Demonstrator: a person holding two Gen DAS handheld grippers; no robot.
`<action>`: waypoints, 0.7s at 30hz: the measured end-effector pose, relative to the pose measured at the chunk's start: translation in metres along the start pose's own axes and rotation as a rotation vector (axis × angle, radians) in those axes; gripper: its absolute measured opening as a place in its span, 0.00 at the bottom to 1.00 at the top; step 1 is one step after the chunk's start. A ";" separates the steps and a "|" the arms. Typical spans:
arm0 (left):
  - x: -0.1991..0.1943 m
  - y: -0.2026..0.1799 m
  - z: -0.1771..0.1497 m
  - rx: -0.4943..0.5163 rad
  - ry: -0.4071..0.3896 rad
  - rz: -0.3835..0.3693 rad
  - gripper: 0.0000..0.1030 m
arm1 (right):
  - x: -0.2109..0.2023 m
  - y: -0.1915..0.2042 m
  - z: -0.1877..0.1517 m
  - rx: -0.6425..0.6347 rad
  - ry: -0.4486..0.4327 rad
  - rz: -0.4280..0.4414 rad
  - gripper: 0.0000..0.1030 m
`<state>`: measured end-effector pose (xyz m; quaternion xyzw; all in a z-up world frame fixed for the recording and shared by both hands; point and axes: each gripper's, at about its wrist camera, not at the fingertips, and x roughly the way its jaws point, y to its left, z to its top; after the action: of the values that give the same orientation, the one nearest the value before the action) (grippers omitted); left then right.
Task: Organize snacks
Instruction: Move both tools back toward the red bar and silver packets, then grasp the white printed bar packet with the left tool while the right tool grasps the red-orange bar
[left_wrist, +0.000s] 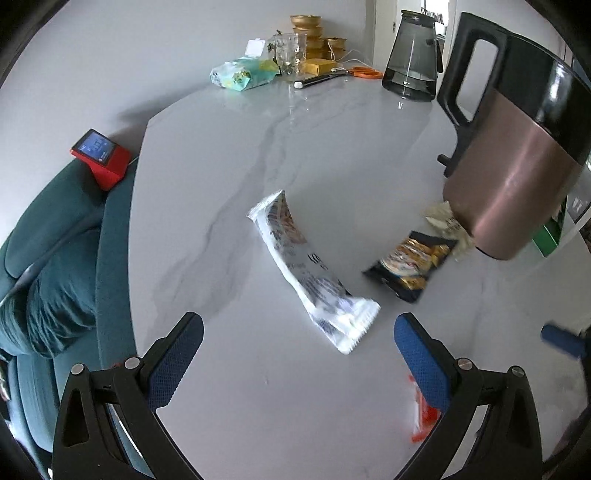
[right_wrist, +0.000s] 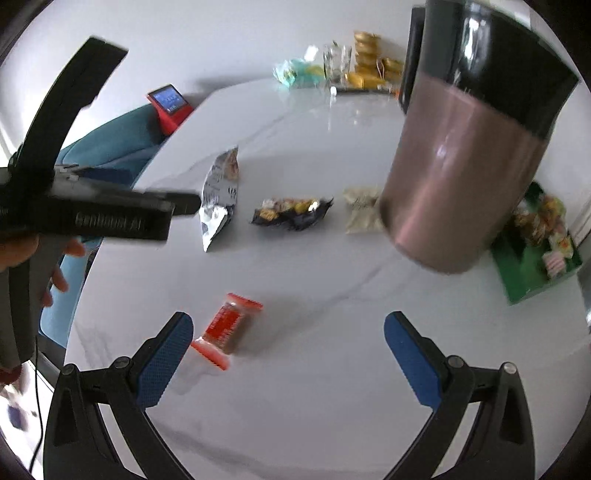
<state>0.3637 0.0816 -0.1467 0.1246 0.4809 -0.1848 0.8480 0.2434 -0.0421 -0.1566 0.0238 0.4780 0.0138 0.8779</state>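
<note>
A long white snack packet (left_wrist: 310, 273) lies on the marble table just ahead of my open, empty left gripper (left_wrist: 299, 354); it also shows in the right wrist view (right_wrist: 219, 192). A dark packet of gold-wrapped sweets (left_wrist: 408, 264) (right_wrist: 291, 210) lies to its right, then a beige packet (left_wrist: 447, 223) (right_wrist: 364, 210) partly behind a kettle. A small red-ended packet (right_wrist: 229, 328) (left_wrist: 423, 417) lies beside the left finger of my open, empty right gripper (right_wrist: 288, 354). A green box (right_wrist: 532, 258) holding several snacks stands at the far right.
A tall copper and black kettle (left_wrist: 517, 162) (right_wrist: 465, 147) stands at the right. A glass jug (left_wrist: 412, 55), a glass, wipes (left_wrist: 242, 74), gold tins and orange scissors crowd the far edge. A teal chair (left_wrist: 55, 266) and a red device (left_wrist: 101, 157) are at the left.
</note>
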 end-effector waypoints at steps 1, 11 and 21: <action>0.005 0.001 0.002 0.005 0.006 0.002 0.99 | 0.003 0.000 0.000 0.007 0.009 -0.003 1.00; 0.046 0.001 0.017 0.020 0.071 -0.006 0.98 | 0.035 0.009 0.004 0.016 0.062 -0.023 1.00; 0.059 0.009 0.019 0.043 0.103 0.012 0.84 | 0.053 0.019 -0.002 0.022 0.120 -0.005 1.00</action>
<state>0.4096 0.0706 -0.1877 0.1549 0.5190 -0.1834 0.8204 0.2705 -0.0204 -0.2010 0.0315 0.5298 0.0077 0.8475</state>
